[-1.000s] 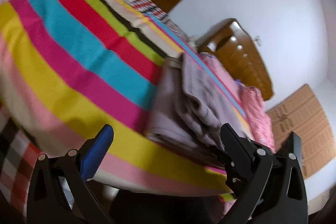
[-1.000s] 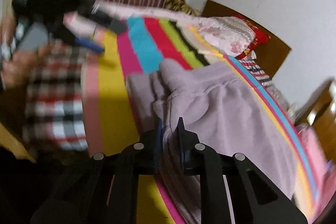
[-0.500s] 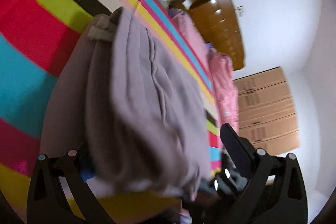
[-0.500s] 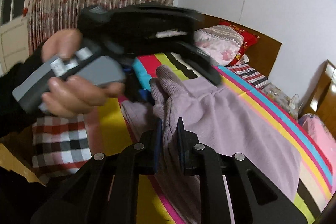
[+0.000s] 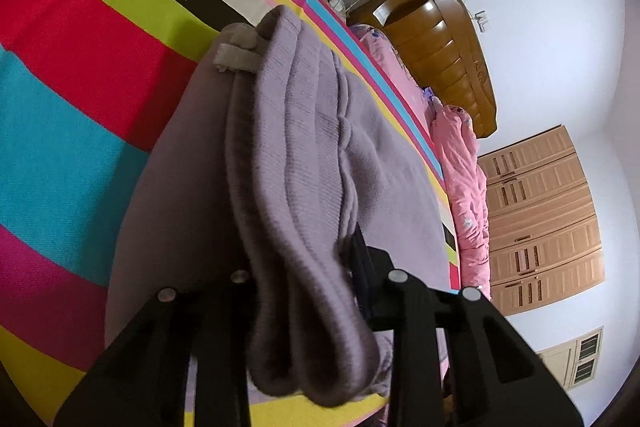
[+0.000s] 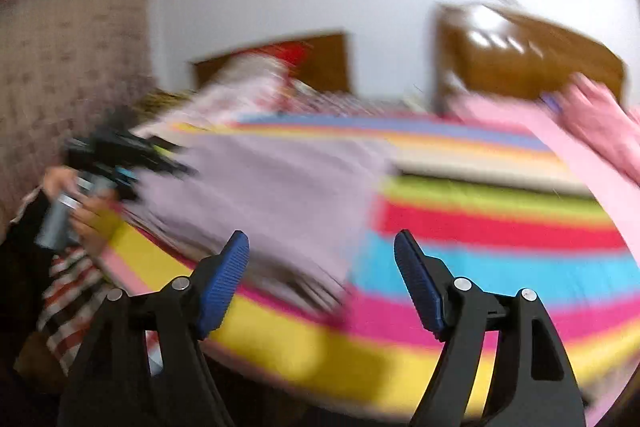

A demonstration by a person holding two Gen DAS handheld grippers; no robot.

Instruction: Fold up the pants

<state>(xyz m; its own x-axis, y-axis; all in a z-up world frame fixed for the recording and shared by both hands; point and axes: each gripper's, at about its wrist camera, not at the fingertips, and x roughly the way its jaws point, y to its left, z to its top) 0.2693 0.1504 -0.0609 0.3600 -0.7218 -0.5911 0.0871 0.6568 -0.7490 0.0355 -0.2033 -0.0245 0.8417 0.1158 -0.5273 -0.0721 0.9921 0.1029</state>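
Observation:
The lilac knit pants (image 5: 304,155) lie folded on the striped bed cover (image 5: 80,107). My left gripper (image 5: 300,267) is closing on their thick near fold, which bulges out between the two black fingers and hides the pads. In the blurred right wrist view the pants (image 6: 272,179) lie left of centre, with the left gripper (image 6: 120,155) in a hand (image 6: 88,215) at their left end. My right gripper (image 6: 320,247) is opening beside the pants' near right corner. Its blue pads (image 6: 224,279) stand wide apart and hold nothing.
A pink quilt (image 5: 460,167) lies along the far side of the bed. A brown wooden headboard (image 5: 440,47) and a light wardrobe (image 5: 540,219) stand behind it. Pillows (image 6: 248,91) sit at the bed's head. A checked cloth (image 6: 68,307) hangs at the near left edge.
The left gripper came in over the pants' edge and closed on the fold. The right gripper let go of the pants, opened wide and swung away to the right.

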